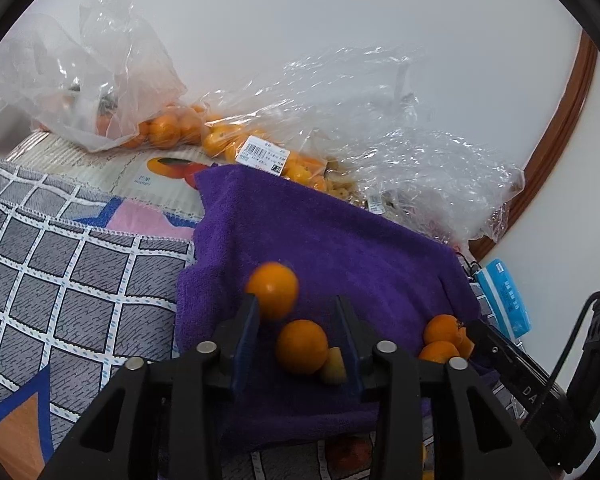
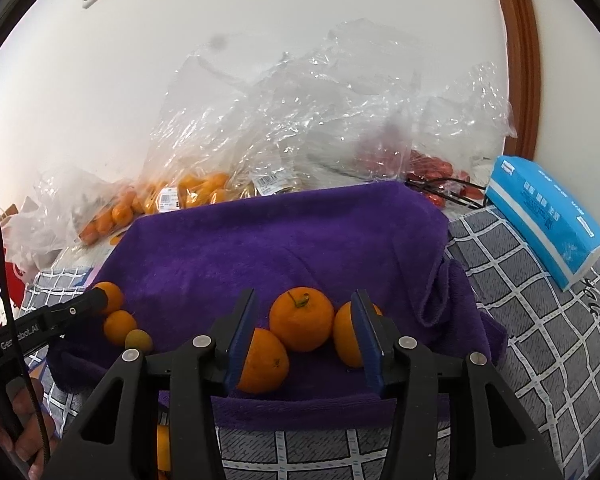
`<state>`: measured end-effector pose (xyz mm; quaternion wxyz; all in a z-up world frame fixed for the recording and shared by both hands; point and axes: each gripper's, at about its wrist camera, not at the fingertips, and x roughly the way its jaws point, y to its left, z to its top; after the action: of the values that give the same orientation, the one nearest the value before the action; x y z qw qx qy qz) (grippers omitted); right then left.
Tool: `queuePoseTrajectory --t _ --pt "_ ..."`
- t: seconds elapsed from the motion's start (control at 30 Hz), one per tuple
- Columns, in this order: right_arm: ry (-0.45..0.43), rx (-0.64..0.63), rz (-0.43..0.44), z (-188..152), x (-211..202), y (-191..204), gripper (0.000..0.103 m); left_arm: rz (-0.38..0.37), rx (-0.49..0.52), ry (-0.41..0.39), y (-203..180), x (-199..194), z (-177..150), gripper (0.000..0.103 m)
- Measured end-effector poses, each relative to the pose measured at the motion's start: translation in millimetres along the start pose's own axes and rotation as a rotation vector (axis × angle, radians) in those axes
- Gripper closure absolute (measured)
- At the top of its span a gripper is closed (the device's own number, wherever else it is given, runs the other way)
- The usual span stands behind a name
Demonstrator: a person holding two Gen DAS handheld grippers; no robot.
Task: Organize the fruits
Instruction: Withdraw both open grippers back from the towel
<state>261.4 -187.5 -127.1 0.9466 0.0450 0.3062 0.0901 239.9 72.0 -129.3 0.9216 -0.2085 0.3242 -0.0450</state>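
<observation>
A purple towel (image 1: 340, 240) (image 2: 284, 248) lies over the chequered cloth, with loose oranges on it. In the left wrist view my left gripper (image 1: 297, 302) stands open. An orange (image 1: 302, 346) and a small yellowish fruit (image 1: 334, 366) lie between its fingers, untouched, and a blurred orange (image 1: 272, 290) sits at its left fingertip. My right gripper (image 2: 304, 294) is open too. One orange (image 2: 302, 318) lies just beyond its tips, another orange (image 2: 262, 360) rests by the left finger, and a third orange (image 2: 346, 340) is partly hidden behind the right finger. Each gripper shows at the edge of the other's view.
Clear plastic bags (image 1: 160, 128) (image 2: 204, 192) of oranges lie against the white wall behind the towel, next to crumpled empty bags (image 2: 340, 112). A blue tissue pack (image 2: 548, 216) lies at the right. A brown door frame (image 2: 520, 60) rises behind. A hand (image 2: 28, 420) holds the left gripper.
</observation>
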Motion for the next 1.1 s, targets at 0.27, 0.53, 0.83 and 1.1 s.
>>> queuePoseTrajectory --t 0.27,0.53,0.83,1.1 --pt "-0.023 -0.028 -0.032 -1 -3 6 0.055 0.019 0.062 -0.029 -14 -4 -4 0.058" --pt "-0.044 -0.042 -0.03 -2 -9 12 0.055 0.027 0.047 -0.049 -15 -9 -4 0.058" --pt "-0.051 -0.017 -0.051 9 -31 5 0.054 0.044 0.048 -0.071 -17 -15 -4 0.058" --pt "0.017 -0.039 -0.047 -14 -51 12 0.054 0.024 0.056 -0.073 -21 -20 -5 0.058"
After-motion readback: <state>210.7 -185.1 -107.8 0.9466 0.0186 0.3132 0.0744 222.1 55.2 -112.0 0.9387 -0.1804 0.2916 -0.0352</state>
